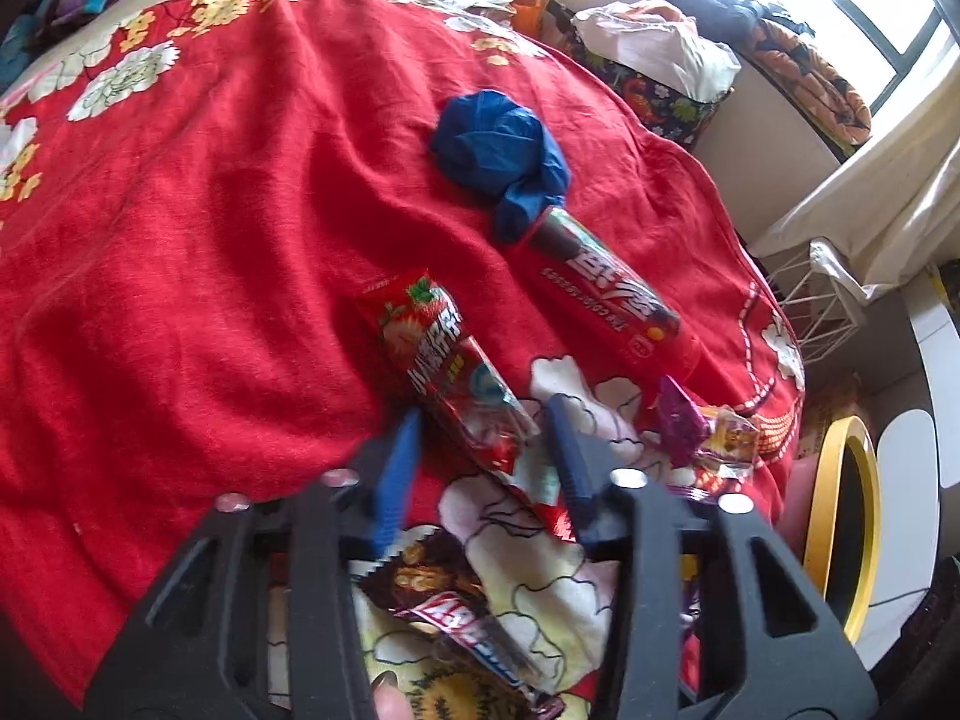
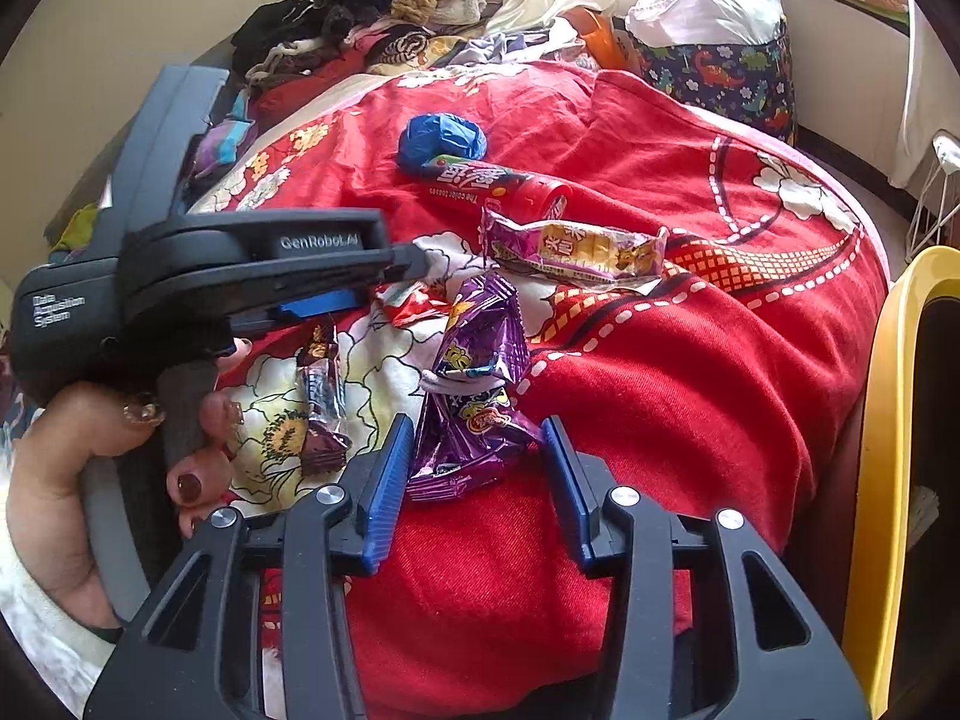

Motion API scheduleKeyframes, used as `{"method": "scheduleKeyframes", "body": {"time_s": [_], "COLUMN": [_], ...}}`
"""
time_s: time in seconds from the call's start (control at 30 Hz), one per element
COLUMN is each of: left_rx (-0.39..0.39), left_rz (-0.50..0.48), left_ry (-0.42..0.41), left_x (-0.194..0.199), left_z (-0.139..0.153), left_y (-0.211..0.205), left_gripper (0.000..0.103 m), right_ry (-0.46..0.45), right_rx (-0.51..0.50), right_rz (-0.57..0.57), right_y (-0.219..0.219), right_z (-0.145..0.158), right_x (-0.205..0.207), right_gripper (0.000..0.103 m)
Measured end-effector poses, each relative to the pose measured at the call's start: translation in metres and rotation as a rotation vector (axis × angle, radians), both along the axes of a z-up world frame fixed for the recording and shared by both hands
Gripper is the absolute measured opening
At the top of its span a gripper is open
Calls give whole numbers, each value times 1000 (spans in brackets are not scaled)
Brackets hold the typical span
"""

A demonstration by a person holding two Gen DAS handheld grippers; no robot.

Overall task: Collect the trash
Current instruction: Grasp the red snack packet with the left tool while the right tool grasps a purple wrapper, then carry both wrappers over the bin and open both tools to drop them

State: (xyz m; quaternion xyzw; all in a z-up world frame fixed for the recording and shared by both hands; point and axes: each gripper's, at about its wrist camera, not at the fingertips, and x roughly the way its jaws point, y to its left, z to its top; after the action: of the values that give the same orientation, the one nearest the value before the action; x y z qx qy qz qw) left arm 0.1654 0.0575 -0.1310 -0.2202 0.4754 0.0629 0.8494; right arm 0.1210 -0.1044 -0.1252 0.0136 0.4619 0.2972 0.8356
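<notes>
Two grippers work over the bed's red blanket. Right gripper jaws straddle one purple wrapper, not pressing; left gripper jaws flank one strawberry wrapper, unclenched. Five wrappers, one tube, one blue wad lie there.

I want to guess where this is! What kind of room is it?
Probably a bedroom. A red flowered blanket covers what looks like a bed, clothes are piled at its far end, and a window stands beside it.
</notes>
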Motion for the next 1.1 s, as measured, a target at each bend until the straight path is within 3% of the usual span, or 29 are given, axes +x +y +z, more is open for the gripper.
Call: {"method": "scheduleKeyframes", "body": {"time_s": [0.2,0.6,1.1], "left_rx": [-16,9,16], "left_rz": [6,-52,-149], "left_ry": [-26,-175,-256], "left_x": [-4,-16,-24], "left_z": [6,56,87], "left_y": [6,-7,-42], "left_gripper": [15,15,15], "right_ry": [-29,-103,-165], "right_rx": [4,31,55], "right_rz": [2,-10,-108], "right_y": [-3,-19,-59], "right_z": [6,31,61], "right_x": [-7,-16,-15], "right_gripper": [42,42,42]}}
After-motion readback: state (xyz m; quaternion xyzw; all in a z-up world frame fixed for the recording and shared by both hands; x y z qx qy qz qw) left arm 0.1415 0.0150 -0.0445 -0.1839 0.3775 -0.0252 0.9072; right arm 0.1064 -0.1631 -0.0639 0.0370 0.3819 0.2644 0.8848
